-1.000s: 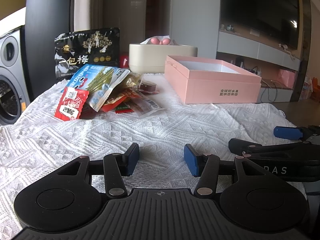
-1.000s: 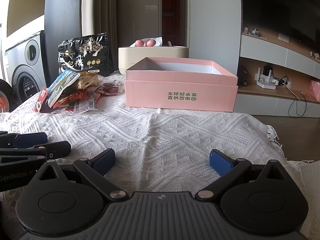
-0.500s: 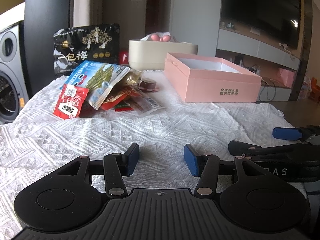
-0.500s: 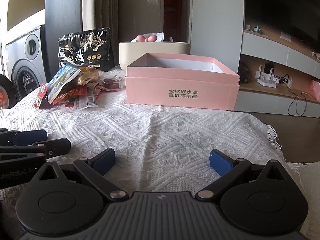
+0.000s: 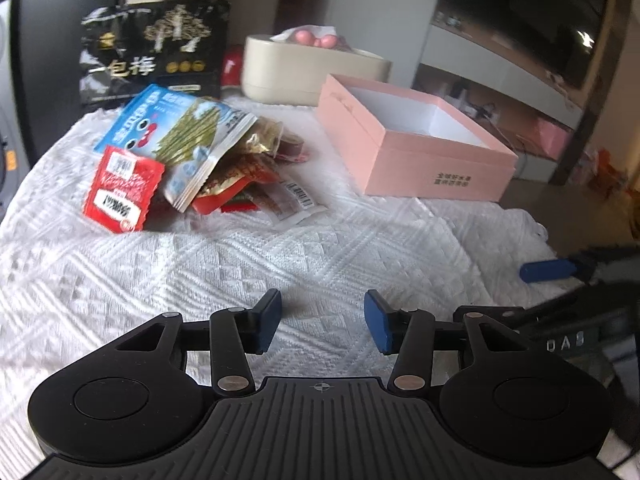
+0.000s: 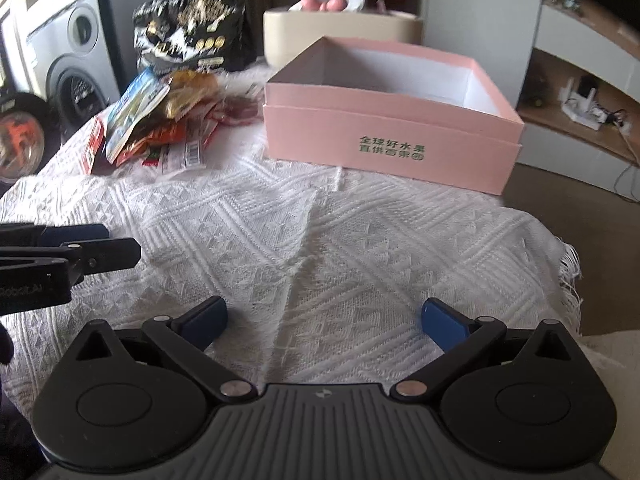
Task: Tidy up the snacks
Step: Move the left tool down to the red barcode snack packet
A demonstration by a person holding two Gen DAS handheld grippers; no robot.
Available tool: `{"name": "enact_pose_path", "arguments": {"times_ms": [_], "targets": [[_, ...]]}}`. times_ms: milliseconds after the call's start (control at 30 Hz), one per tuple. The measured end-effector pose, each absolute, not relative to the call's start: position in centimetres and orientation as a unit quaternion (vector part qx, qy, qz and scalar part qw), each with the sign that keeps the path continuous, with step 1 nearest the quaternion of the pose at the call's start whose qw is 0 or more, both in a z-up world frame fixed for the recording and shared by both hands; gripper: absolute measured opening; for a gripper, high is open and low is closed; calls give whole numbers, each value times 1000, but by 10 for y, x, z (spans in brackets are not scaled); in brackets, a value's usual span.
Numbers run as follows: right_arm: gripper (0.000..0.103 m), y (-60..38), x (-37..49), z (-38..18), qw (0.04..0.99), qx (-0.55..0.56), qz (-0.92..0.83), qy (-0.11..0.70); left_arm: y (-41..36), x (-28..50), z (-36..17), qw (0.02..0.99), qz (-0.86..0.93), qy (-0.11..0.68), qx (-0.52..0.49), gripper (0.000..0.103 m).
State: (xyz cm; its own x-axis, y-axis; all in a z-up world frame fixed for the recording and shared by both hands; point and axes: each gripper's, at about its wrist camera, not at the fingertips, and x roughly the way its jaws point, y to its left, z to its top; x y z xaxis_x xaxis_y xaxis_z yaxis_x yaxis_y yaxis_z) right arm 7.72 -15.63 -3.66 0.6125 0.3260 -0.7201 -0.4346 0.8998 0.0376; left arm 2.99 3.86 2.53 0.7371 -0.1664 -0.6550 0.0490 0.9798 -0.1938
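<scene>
A white cloth (image 5: 304, 248) is covering the table. An open pink box (image 6: 392, 128) is sitting on it at the far right, with white walls showing inside. Left of the box, apart from it, snacks (image 5: 192, 160) are lying in a loose pile; a black bag (image 5: 154, 50) is standing behind them, beside a beige tub (image 5: 312, 70). The left gripper (image 5: 322, 322) is hovering over bare cloth, jaws narrowly parted and holding nothing. The right gripper (image 6: 324, 322) is hovering alongside, jaws spread wide and holding nothing.
</scene>
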Motion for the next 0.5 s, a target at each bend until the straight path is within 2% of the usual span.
{"name": "enact_pose_path", "arguments": {"times_ms": [67, 133, 233, 300, 333, 367, 500], "targets": [[103, -154, 87, -32, 880, -79, 221, 414, 50, 36, 30, 925, -80, 358, -101, 50], [103, -150, 95, -28, 869, -88, 223, 434, 68, 38, 37, 925, -94, 341, -140, 41], [103, -143, 97, -27, 867, -109, 230, 429, 98, 35, 50, 935, -71, 299, -179, 40], [102, -137, 100, -23, 863, -122, 236, 431, 114, 34, 60, 945, -31, 281, -164, 40], [99, -134, 101, -20, 860, -127, 241, 431, 121, 35, 65, 950, -18, 273, -153, 39], [93, -130, 103, -15, 859, -129, 250, 429, 130, 37, 70, 954, -13, 263, -146, 39], [92, -111, 108, 20, 885, -97, 276, 362, 172, 38, 84, 966, 30, 194, -168, 39]]}}
